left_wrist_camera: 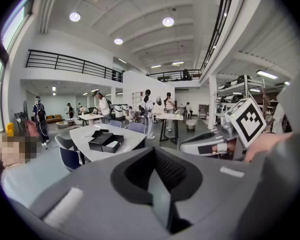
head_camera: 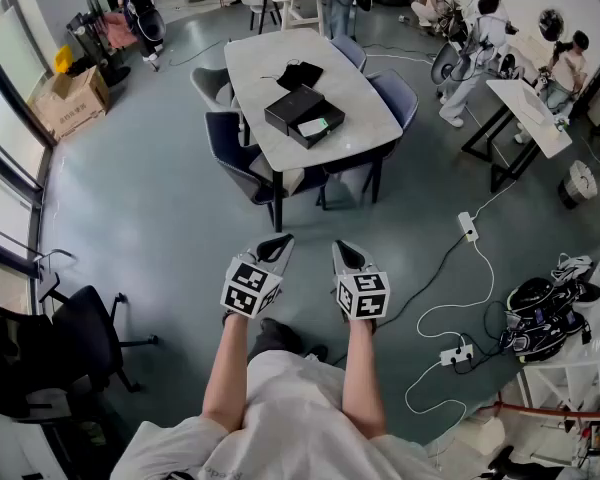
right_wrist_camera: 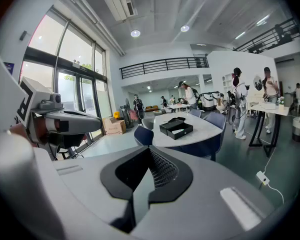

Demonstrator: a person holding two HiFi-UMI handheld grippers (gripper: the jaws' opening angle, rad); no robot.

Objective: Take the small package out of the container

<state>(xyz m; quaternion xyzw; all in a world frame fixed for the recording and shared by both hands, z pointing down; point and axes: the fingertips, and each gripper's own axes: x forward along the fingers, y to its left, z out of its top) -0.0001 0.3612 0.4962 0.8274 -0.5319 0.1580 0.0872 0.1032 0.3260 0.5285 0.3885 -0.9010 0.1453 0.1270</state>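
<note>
My left claw [head_camera: 278, 243] and right claw [head_camera: 344, 252] are both pressed together, holding nothing. The small package [head_camera: 313, 126] lies in the black box [head_camera: 292, 106] on the white table [head_camera: 270, 63], well ahead and straight between them (neither claw is nearer).

Head view: from overhead, looking steeply down, the white table [head_camera: 270, 68] far off at upper centre. Left and right gripper views: low, near level, both facing that distant table and its black box [head_camera: 305, 116].
</note>
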